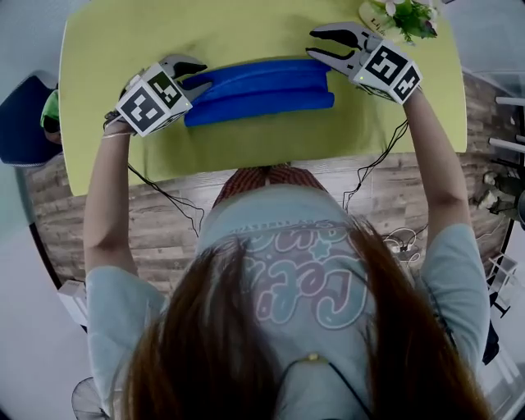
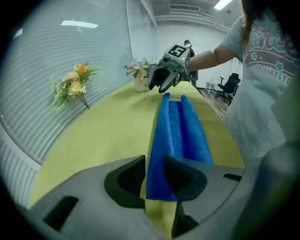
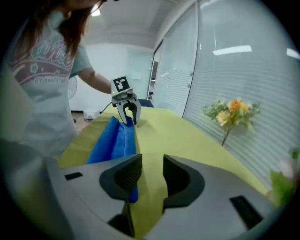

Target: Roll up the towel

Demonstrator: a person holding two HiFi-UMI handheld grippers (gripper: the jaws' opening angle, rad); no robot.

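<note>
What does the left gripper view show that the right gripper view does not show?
Only the left gripper view: the towel end between the left claw's jaws, and the right claw far off above the towel's other end. Only the right gripper view: the right claw's jaws apart with only table between them, and the left claw far off at the towel. Both: blue towel, yellow table, orange flowers, the person's shirt.

Yellow-green table (image 1: 115, 98) on wood-plank floor (image 1: 66, 221). Glass wall with horizontal blinds (image 2: 47, 61) along the far edge, flower sprays (image 2: 72, 84) against it. Ceiling light strips (image 2: 224, 3) lit; black office chair (image 2: 230, 84) beyond the table end.
</note>
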